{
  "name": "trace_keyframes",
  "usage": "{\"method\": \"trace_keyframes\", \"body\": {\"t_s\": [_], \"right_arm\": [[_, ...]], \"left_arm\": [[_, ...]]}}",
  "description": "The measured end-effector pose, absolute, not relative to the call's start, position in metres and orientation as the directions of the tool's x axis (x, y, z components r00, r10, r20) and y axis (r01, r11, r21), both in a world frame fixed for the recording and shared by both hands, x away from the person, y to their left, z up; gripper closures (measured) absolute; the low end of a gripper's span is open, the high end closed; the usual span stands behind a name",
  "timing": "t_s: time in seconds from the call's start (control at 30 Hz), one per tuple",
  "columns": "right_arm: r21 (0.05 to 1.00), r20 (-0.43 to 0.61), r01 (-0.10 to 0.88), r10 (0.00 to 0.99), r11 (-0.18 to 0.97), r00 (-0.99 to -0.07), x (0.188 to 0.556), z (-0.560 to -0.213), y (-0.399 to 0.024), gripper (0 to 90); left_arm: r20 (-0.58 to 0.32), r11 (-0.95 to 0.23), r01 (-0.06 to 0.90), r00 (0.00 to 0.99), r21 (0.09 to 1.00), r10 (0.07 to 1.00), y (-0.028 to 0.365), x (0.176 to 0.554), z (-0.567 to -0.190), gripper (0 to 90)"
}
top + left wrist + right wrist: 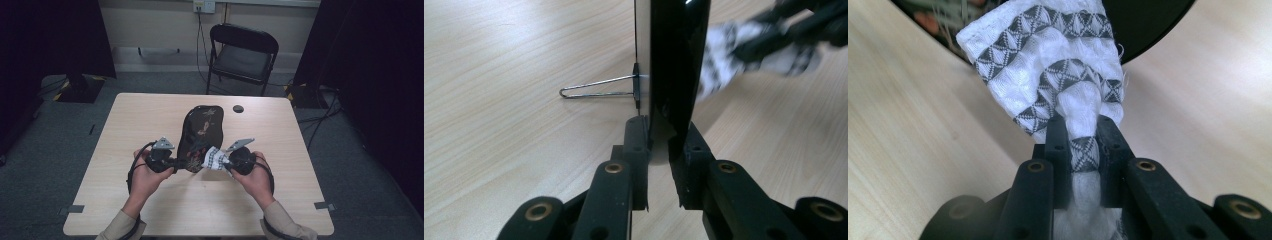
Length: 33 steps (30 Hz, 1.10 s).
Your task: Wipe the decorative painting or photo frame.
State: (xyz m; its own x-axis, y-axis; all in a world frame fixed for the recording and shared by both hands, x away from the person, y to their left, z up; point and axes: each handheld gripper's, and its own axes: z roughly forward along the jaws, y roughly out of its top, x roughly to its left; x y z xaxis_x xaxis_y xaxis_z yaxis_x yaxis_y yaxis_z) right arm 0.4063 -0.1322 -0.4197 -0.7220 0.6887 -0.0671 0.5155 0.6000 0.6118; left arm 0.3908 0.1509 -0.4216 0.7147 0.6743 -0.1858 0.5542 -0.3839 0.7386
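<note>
Currently left gripper (170,163) clamps the near edge of the black lacquered plate (202,127), held upright over the table (125,130) with its long axis running away, while right gripper (227,162) pinches the patterned cloth (215,159) against its right face.

Cloth (215,159) against tray (201,127) (on table (125,150))

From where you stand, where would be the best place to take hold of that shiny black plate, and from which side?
Probably by its thin near rim, coming from the person's left. The black plate stands tilted up on edge, so its rim slips between two jaws; the left gripper is already shut on it there. The plate's glossy face stays free for the patterned cloth in the right gripper.
</note>
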Motion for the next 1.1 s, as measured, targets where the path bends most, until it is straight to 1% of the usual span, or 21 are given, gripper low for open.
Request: {"method": "trace_keyframes", "body": {"t_s": [0.1, 0.3, 0.57, 0.7, 0.8, 1.1], "right_arm": [[0.619, -0.107, 0.491, 0.686, 0.613, -0.72, 0.409, -0.398, -0.135, 79.8], [0.647, -0.155, 0.447, 0.68, 0.618, -0.716, 0.415, -0.353, -0.136, 79.8], [0.694, -0.191, 0.383, 0.67, 0.609, -0.717, 0.421, -0.298, -0.121, 79.8], [0.7, -0.196, 0.377, 0.671, 0.606, -0.715, 0.423, -0.29, -0.115, 79.8], [0.697, -0.202, 0.371, 0.664, 0.614, -0.72, 0.423, -0.289, -0.109, 79.8], [0.684, -0.186, 0.38, 0.652, 0.623, -0.735, 0.42, -0.31, -0.106, 79.8]], "left_arm": [[-0.185, -0.383, 0.554, 0.714, 0.739, 0.676, 0.151, 0.391, -0.422, 78.7], [-0.182, -0.386, 0.554, 0.714, 0.738, 0.676, 0.151, 0.391, -0.421, 78.7], [-0.187, -0.381, 0.556, 0.712, 0.739, 0.676, 0.15, 0.391, -0.422, 78.7], [-0.183, -0.385, 0.552, 0.716, 0.74, 0.674, 0.15, 0.391, -0.422, 78.8], [-0.18, -0.385, 0.551, 0.715, 0.741, 0.676, 0.149, 0.39, -0.422, 78.8], [-0.182, -0.383, 0.552, 0.714, 0.741, 0.676, 0.149, 0.391, -0.422, 78.8]]}}
